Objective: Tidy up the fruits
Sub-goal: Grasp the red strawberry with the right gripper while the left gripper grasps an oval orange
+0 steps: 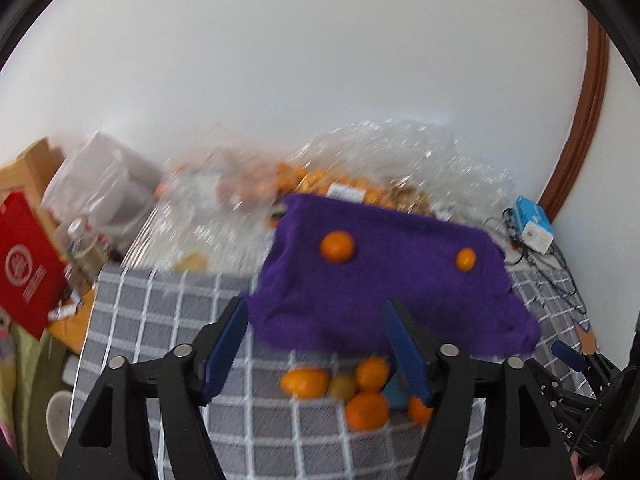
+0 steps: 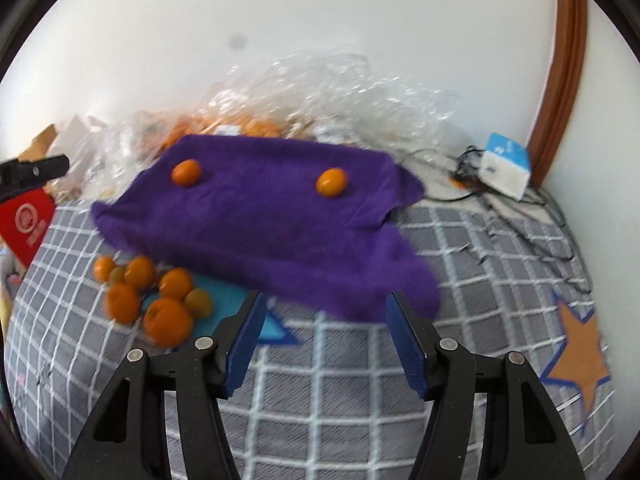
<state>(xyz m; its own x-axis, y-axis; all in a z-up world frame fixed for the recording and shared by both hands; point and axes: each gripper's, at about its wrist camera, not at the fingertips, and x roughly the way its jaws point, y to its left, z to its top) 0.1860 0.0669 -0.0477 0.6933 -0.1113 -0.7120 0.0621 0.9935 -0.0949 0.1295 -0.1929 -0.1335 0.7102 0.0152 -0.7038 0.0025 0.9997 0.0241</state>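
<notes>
A purple cloth [image 1: 384, 276] [image 2: 272, 216] lies over the checked table cover, with two oranges on it: one at the left [image 1: 337, 246] [image 2: 186, 173], one at the right [image 1: 465, 259] [image 2: 331, 182]. A pile of several oranges [image 1: 360, 388] [image 2: 160, 300] sits on the cover in front of the cloth, partly on a blue sheet [image 2: 240, 300]. My left gripper [image 1: 316, 344] hovers open just above and behind this pile, nothing between its blue pads. My right gripper [image 2: 324, 336] is open too, empty, at the cloth's near edge.
Crumpled clear plastic bags with more oranges [image 1: 340, 184] [image 2: 248, 124] lie behind the cloth by the white wall. A red box [image 1: 28, 264] stands at the left, a blue-white box with cables [image 2: 506, 166] at the right. An orange star [image 2: 580, 356] marks the cover.
</notes>
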